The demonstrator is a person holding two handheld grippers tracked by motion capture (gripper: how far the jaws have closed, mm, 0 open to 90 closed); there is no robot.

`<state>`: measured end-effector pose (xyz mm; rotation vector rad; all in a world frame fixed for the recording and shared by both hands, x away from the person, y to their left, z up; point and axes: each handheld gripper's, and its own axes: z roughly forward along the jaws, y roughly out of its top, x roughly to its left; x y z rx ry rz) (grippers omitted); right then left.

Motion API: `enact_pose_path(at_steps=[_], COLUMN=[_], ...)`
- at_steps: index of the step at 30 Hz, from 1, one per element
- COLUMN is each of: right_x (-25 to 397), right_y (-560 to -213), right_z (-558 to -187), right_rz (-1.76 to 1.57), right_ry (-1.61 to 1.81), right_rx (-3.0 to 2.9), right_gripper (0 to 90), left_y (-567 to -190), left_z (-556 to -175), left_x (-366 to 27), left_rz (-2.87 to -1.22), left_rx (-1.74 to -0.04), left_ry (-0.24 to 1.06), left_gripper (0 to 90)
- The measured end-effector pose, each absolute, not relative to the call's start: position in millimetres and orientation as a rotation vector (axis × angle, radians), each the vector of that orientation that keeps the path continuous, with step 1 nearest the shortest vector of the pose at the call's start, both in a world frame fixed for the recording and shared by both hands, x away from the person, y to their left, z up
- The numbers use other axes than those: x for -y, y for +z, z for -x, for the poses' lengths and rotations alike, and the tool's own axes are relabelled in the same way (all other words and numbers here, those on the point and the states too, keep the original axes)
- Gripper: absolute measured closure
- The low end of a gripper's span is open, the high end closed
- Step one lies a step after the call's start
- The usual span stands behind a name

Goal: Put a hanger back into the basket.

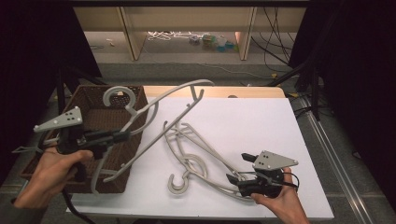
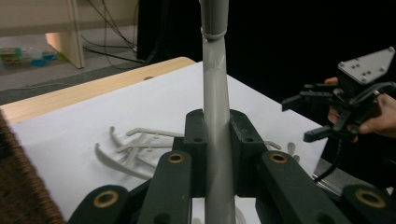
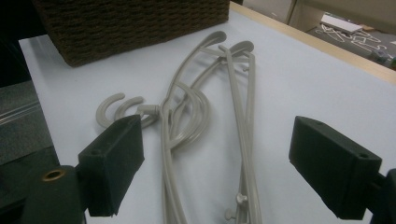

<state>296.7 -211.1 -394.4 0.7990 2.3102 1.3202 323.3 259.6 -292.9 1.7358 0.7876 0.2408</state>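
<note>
My left gripper (image 1: 126, 136) is shut on the arm of a grey plastic hanger (image 1: 175, 91), which hangs tilted over the right side of the brown wicker basket (image 1: 93, 116). In the left gripper view the jaws (image 2: 215, 122) clamp that hanger's arm (image 2: 215, 70), which rises straight up between them. A small pile of the same grey hangers (image 1: 196, 158) lies flat on the white table (image 1: 252, 121). My right gripper (image 1: 238, 167) stands open at the pile's near right end. In the right gripper view the gripper (image 3: 219, 172) straddles the hangers (image 3: 187, 121) without touching them.
The basket (image 3: 126, 23) stands at the table's left edge. Beyond the far edge is a floor with wooden shelf legs (image 1: 133, 37) and cables (image 1: 275, 42). Black drapes flank both sides. The right gripper (image 2: 322, 116) is in sight from the left one, off the table's near right corner.
</note>
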Motion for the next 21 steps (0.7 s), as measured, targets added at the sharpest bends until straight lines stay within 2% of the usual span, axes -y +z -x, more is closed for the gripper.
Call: enact_pose_path(at_steps=[11, 16, 21], right_x=[211, 212, 212], right_y=[-398, -400, -400], right_z=[-297, -298, -299], right_rz=[-0.810, -0.816, -0.818], right_ry=[1.313, 1.312, 1.312], right_rx=[-2.325, -2.330, -2.333], right_gripper=[17.8, 18.3, 18.4], left_y=[-287, -289, -295], left_z=[-353, -370, -381], left_x=[-312, -344, -362], left_rz=[-1.667, -1.688, -1.693], left_rx=[-0.943, -1.003, -1.034], left_ry=[0.302, 0.417, 0.462], left_gripper=[79.3, 79.3, 79.3])
